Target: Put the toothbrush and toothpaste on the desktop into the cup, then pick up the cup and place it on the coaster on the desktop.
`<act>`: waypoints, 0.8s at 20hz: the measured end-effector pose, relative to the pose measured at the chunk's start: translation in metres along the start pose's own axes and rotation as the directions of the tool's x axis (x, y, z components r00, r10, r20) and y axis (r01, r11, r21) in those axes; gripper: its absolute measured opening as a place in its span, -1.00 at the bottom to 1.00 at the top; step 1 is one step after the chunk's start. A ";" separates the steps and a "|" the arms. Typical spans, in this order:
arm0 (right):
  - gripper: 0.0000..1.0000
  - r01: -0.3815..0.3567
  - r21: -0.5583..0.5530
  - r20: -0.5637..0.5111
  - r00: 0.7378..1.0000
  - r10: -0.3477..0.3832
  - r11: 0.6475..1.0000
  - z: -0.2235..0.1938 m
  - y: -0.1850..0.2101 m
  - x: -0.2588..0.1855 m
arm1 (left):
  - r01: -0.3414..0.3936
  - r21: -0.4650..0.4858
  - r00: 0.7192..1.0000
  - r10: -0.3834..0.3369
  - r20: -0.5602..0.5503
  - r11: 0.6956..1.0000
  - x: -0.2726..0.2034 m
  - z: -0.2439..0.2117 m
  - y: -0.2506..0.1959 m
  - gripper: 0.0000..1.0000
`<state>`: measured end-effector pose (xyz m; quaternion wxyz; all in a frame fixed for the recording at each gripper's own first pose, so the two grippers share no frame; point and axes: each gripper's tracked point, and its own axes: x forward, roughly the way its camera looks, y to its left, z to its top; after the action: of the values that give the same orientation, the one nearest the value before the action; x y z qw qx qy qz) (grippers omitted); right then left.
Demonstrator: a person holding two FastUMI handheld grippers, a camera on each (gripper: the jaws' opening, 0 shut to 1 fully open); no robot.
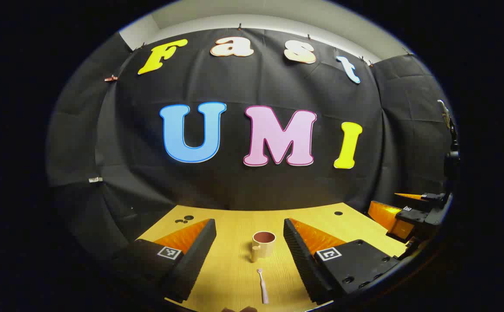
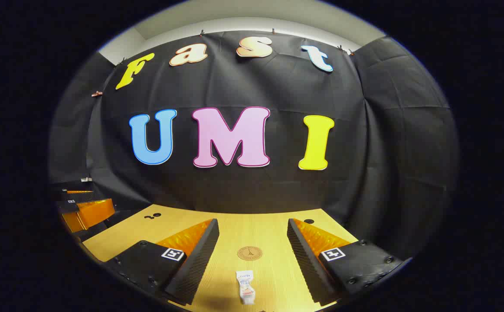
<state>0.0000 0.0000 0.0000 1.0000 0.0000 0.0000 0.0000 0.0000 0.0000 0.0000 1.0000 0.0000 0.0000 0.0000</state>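
In the left gripper view a tan cup (image 1: 263,245) with a dark pink inside and a small handle stands upright on the wooden desktop (image 1: 230,277). A pale pink toothbrush (image 1: 262,285) lies just in front of it, pointing towards the cup. My left gripper (image 1: 250,227) is open, hanging above the desktop with cup and toothbrush between its fingers' lines. In the right gripper view a small white toothpaste tube (image 2: 246,286) lies near the front edge, and a round wooden coaster (image 2: 249,253) lies just beyond it. My right gripper (image 2: 253,227) is open above them, holding nothing.
The other gripper (image 1: 408,212) shows at the right edge of the left gripper view, and the left one (image 2: 83,208) at the left edge of the right gripper view. Small dark holes (image 1: 338,213) mark the desktop's far corners. Black cloth walls close in behind the desktop.
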 end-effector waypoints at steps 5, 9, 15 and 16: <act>0.94 -0.008 -0.005 -0.019 1.000 0.007 1.000 -0.006 -0.008 0.005 | -0.009 0.002 1.000 0.009 -0.004 1.000 0.008 -0.005 -0.002 0.94; 0.94 -0.025 -0.013 -0.030 0.999 0.024 1.000 -0.008 -0.007 0.009 | -0.017 0.008 1.000 0.017 -0.006 1.000 0.014 -0.008 -0.001 0.94; 0.94 -0.052 0.001 -0.060 0.997 0.052 0.999 -0.019 -0.001 0.020 | -0.015 0.008 0.999 0.015 -0.040 1.000 0.022 -0.019 -0.003 0.94; 0.94 -0.053 -0.006 -0.066 0.996 0.053 0.999 -0.020 0.000 0.022 | -0.013 0.006 0.999 0.013 -0.044 1.000 0.022 -0.020 -0.004 0.94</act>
<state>0.0224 0.0000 -0.0199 0.9991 -0.0039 0.0329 0.0265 0.0224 -0.0039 -0.0204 0.9997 0.0030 0.0220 0.0063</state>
